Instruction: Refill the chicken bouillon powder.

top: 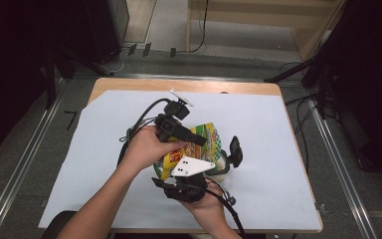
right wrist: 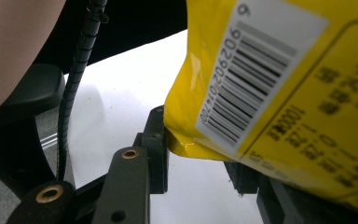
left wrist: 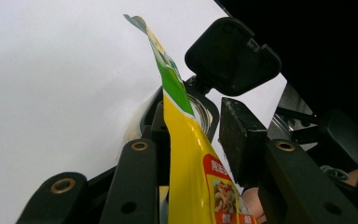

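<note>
A yellow and green packet (top: 206,134) hangs tilted between my two grippers, its top over a pale jar (top: 222,170) whose black flip lid (top: 235,150) stands open. My left gripper (top: 199,142) straddles the packet's upper part. In the left gripper view the packet (left wrist: 186,140) runs edge-on between the jaws, against the left pad, with a gap to the right pad (left wrist: 242,135); beyond it are the jar's mouth (left wrist: 206,116) and lid (left wrist: 233,56). My right gripper (top: 194,174) is at the packet's lower end. There the packet's barcoded corner (right wrist: 284,93) fills the space at my right gripper (right wrist: 200,158).
A white sheet (top: 258,119) covers the wooden table (top: 179,85). Both forearms come in from the near edge. Cables trail from each gripper. Metal rails and dark stands flank the table on the grey floor.
</note>
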Available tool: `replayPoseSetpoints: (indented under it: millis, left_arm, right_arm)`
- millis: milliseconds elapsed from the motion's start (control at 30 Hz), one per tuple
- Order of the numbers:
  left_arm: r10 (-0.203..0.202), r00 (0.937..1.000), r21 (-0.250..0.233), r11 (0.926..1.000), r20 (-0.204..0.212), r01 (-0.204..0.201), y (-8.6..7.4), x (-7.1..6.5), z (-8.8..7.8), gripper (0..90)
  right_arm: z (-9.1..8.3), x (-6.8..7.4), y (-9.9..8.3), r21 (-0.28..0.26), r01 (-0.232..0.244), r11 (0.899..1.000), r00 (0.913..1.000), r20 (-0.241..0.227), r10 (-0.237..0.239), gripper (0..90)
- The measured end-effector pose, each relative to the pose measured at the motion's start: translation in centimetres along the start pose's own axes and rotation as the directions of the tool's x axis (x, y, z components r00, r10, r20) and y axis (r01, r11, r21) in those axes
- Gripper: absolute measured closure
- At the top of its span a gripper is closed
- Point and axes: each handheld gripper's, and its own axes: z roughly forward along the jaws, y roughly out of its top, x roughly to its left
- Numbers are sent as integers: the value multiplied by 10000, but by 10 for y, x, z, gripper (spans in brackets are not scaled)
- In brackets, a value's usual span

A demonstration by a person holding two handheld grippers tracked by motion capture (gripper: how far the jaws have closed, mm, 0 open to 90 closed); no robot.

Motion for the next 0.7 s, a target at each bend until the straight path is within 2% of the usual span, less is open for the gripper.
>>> replayPoseSetpoints:
  millis: [133, 700]
  left_arm:
    - [-59, 10000, 5, 10000, 52, 59, 0, 1, 0, 686]
    - [301, 9991, -103, 9995, -315, -304, 0, -11, -3, 688]
  right_arm:
    - [0, 0, 0, 15, 1, 10000, 10000, -6, -1, 659]
    - [0, 3, -1, -251, -128, 9996, 9999, -27, 127, 664]
